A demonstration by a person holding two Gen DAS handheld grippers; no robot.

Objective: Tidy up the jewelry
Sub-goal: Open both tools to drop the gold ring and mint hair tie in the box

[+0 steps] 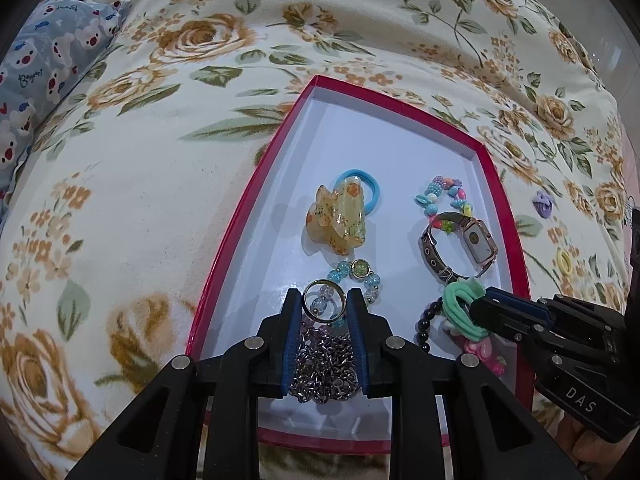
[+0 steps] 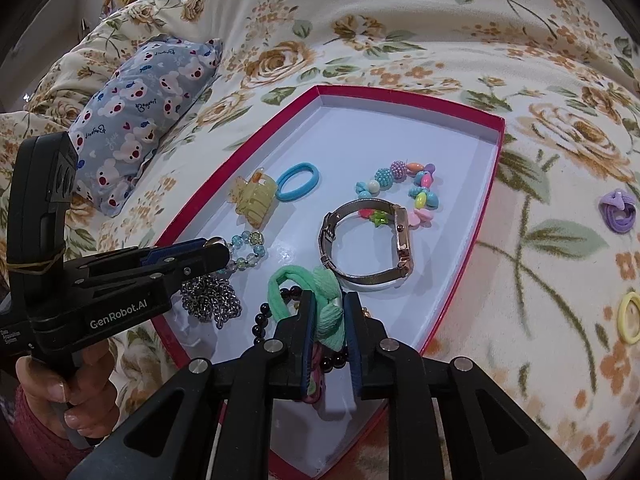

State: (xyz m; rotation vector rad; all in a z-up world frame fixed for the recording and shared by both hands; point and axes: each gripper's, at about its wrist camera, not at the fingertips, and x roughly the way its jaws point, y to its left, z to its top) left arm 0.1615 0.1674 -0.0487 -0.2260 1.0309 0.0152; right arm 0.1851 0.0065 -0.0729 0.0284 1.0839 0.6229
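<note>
Jewelry sits in the red box on the floral bed. Your left gripper has its jaws narrowly apart, clamping a silver ring above the chain. Your right gripper pinches the green hair tie, jaws nearly closed.

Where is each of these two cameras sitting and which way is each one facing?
Left wrist view: sits on the left tongs, looking down into the red tray; they hold a silver ring; the right tongs enter from the right.
Right wrist view: sits on the right tongs, looking down at the same tray; a green hair tie sits between them; the left tongs and a hand show at left.
Shared: tray, watch, floral blanket.
</note>
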